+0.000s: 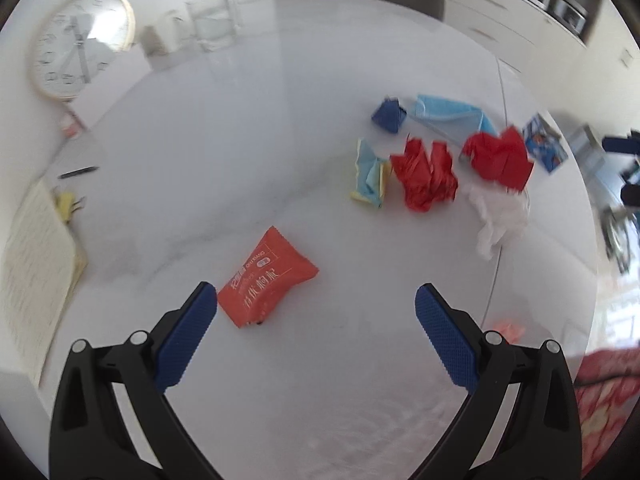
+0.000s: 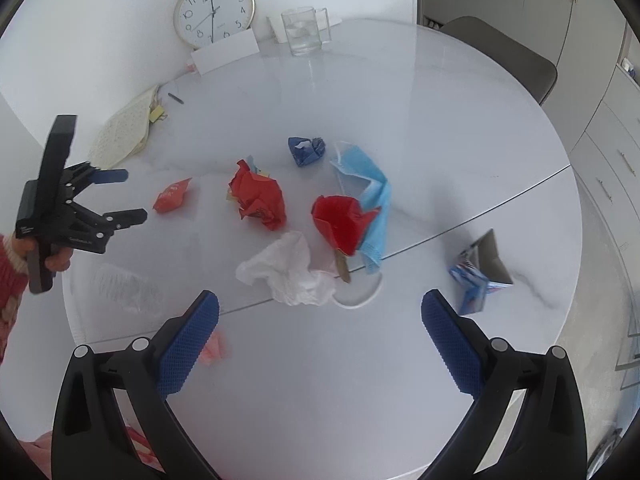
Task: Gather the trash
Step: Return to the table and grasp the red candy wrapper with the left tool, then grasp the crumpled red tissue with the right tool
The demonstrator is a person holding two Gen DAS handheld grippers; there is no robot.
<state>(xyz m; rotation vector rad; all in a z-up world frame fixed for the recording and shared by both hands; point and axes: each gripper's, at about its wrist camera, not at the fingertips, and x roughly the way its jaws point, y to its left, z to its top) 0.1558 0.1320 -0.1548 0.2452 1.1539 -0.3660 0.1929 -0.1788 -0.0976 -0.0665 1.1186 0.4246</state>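
Note:
Trash lies scattered on a round white table [image 1: 248, 128]. An orange snack packet [image 1: 267, 278] lies just ahead of my open, empty left gripper [image 1: 316, 304], toward its left finger; it also shows in the right wrist view [image 2: 173, 196]. Farther off lie crumpled red wrappers [image 1: 426, 178] [image 2: 259, 196], a red paper [image 2: 340, 220], a blue face mask [image 2: 368, 200], a white tissue [image 2: 290, 270], a blue wrapper [image 2: 306, 151] and a blue-white carton [image 2: 478, 276]. My right gripper [image 2: 320, 310] is open and empty, above the near table edge. The left gripper [image 2: 124, 194] shows at the left there.
A wall clock [image 2: 214, 11], a glass mug [image 2: 304, 32], a white card [image 2: 224, 53], a notebook [image 2: 126, 128] with a yellow clip and a pen [image 2: 175, 98] stand at the table's far side. A grey chair [image 2: 508, 56] and cabinets [image 2: 600, 152] stand beyond.

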